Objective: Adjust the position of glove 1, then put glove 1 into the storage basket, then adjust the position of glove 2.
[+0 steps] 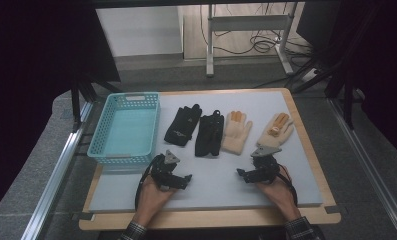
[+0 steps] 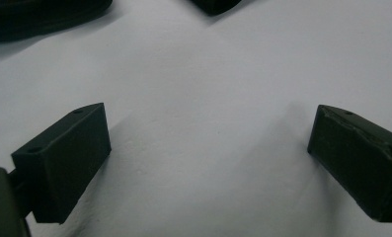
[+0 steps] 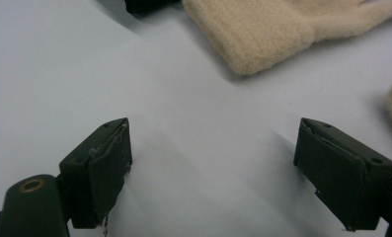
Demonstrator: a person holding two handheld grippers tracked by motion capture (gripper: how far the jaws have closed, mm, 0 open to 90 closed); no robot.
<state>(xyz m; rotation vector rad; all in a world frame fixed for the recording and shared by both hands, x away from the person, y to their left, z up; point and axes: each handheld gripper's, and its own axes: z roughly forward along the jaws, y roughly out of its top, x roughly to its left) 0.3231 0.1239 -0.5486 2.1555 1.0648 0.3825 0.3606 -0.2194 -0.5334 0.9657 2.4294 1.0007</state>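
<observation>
So nothing's packed: four gloves lie right of my empty basket; left gripper and right gripper both gape, holding nothing.

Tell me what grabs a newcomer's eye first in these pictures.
A row of four gloves lies across the far half of the white mat: two black gloves at the left, two cream gloves at the right. A turquoise basket stands empty at the mat's left edge. Nearer the person, the left gripper and right gripper rest on the mat, fingers spread wide, holding nothing.
</observation>
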